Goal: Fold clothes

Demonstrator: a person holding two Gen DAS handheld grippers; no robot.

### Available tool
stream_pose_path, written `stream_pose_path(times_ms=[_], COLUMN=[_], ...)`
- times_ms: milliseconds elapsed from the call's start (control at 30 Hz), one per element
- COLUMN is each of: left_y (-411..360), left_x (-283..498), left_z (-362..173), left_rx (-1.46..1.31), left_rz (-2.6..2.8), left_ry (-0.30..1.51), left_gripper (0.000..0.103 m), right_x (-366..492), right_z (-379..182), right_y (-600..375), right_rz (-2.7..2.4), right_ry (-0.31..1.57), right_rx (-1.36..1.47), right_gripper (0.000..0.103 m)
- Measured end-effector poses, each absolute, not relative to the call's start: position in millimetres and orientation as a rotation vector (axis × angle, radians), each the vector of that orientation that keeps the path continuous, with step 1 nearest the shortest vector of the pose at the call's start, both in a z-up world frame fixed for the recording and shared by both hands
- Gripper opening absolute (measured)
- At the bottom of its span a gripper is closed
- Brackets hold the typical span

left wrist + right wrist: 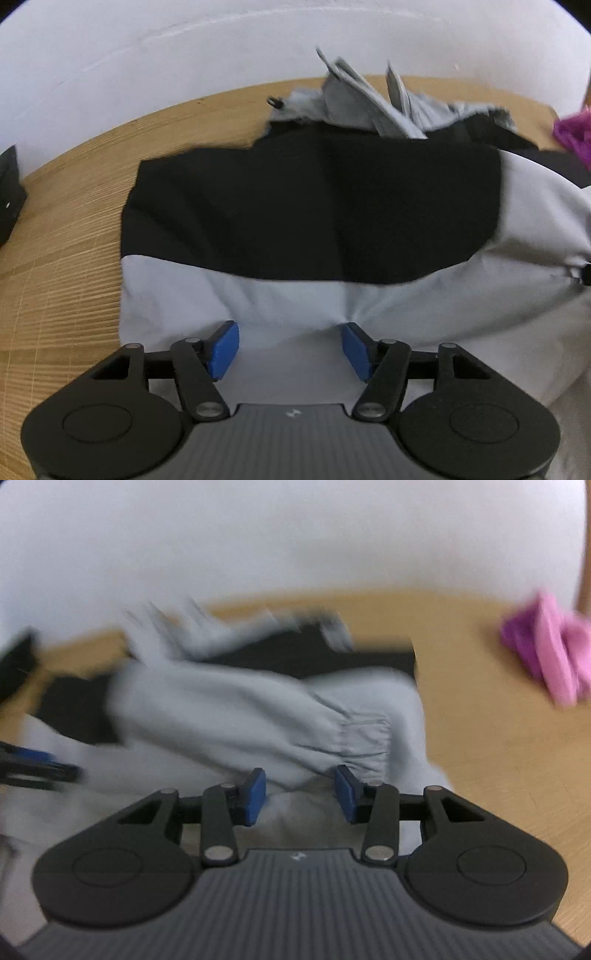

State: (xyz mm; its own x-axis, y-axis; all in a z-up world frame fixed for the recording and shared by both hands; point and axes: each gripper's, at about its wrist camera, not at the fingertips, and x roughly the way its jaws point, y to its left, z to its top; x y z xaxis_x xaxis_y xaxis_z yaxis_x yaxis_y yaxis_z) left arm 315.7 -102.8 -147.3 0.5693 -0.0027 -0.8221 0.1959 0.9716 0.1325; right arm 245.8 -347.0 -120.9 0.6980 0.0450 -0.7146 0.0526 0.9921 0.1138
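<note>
Garment position, left wrist view: the grey-and-black jacket point(303, 206) lies spread on the wooden table point(66, 258), its long axis running left to right across the frame. The grey panel sits nearest the left gripper point(290, 345), the black panel beyond it, and a crumpled hood or collar at the far edge. The left gripper is released: its blue pads point(223, 349) stand apart over flat grey cloth and pinch nothing. It points steeply down at the near hem.

Right wrist view (blurred): a grey sleeve point(251, 720) with an elastic cuff point(364, 740) lies diagonally across the jacket body, the cuff just beyond the right gripper point(299, 797) and slightly to its right. This gripper is also released, with a fold of cloth between the pads but no visible clamping. A pink garment point(550, 653) lies well apart at far right.

Judgement: the right hand is nearer the cuff; the left is nearer the near hem.
</note>
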Motion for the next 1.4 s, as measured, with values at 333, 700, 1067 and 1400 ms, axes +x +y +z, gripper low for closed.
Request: stream_pose_path(times_ms=[333, 700, 1067, 1400], left_y=[-101, -77, -91, -83], left_x=[311, 243, 172, 56], left_z=[-150, -111, -132, -123], left_rx=[0.229, 0.135, 0.196, 0.175], left_rz=[-0.158, -0.203, -0.262, -0.089], left_ry=[0.907, 0.915, 0.947, 0.956], left_gripper=[0.074, 0.074, 0.074, 0.074], right_x=[266, 147, 17, -48], right_z=[-141, -84, -108, -124], right_y=[-338, -385, -401, -427], right_rz=[-0.030, -0.201, -0.464, -0.383], right_ry=[0.783, 0.710, 0.773, 0.721], right_rx=[0.057, 0.171, 0.374, 0.419], right_gripper=[0.044, 0.054, 0.055, 0.055])
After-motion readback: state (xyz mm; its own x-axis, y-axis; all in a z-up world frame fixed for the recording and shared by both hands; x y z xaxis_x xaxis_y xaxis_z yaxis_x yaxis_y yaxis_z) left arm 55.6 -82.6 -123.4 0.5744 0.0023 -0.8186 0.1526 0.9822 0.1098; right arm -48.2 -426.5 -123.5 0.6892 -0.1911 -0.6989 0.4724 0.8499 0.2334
